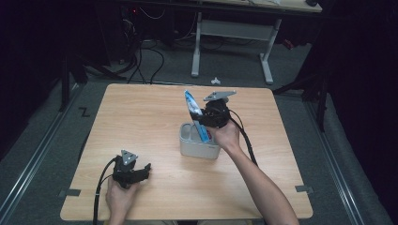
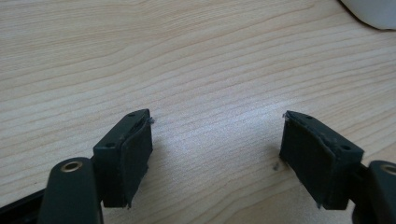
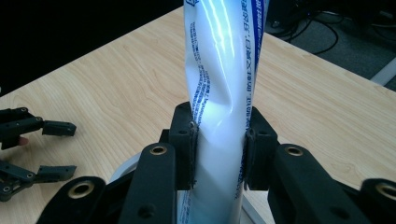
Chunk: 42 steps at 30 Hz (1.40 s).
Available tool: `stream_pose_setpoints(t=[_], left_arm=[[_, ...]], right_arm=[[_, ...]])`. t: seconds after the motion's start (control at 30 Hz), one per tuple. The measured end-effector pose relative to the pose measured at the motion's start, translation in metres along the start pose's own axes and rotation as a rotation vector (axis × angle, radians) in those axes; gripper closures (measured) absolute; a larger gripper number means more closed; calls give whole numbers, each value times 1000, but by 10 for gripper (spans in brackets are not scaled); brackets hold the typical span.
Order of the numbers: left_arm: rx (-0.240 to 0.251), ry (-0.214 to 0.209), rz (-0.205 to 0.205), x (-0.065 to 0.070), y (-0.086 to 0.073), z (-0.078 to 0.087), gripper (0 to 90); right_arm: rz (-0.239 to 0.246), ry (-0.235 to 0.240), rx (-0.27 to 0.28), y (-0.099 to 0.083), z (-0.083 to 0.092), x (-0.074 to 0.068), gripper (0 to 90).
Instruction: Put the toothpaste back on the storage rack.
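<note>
Right gripper [image 1: 202,121] squeezes the blue-and-white tube [image 3: 224,93], its low end in the grey cup [image 1: 187,147] mid-table. Keep it straight. Left gripper [image 1: 141,172] rests wide open, empty, at seven o'clock.

Left gripper [image 2: 217,140] gapes wide over bare wooden table [image 2: 187,60]

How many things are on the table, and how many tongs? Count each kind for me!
Tongs: 2, left tongs open, right tongs squeezing the tube
Tubes: 1, blue and white tube
Cups: 1, grey cup
Total: 4
</note>
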State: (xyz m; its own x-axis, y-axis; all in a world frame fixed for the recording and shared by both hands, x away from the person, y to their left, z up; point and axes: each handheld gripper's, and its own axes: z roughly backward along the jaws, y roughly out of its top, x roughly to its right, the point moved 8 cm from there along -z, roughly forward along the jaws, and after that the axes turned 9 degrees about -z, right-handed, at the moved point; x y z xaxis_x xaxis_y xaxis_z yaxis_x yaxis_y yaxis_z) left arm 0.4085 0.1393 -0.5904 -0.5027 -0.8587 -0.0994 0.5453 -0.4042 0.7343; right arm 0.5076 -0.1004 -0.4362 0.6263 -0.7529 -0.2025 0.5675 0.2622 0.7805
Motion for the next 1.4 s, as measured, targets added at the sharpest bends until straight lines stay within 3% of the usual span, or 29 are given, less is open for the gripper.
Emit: stream_pose_setpoints(t=[0.7, 1.4], left_arm=[[0, 0, 0, 0, 0, 0, 256], [0, -1, 0, 0, 0, 0, 256]], right_arm=[[21, 13, -32, -9, -6, -2, 700], [46, -6, -72, -26, -11, 1, 694]])
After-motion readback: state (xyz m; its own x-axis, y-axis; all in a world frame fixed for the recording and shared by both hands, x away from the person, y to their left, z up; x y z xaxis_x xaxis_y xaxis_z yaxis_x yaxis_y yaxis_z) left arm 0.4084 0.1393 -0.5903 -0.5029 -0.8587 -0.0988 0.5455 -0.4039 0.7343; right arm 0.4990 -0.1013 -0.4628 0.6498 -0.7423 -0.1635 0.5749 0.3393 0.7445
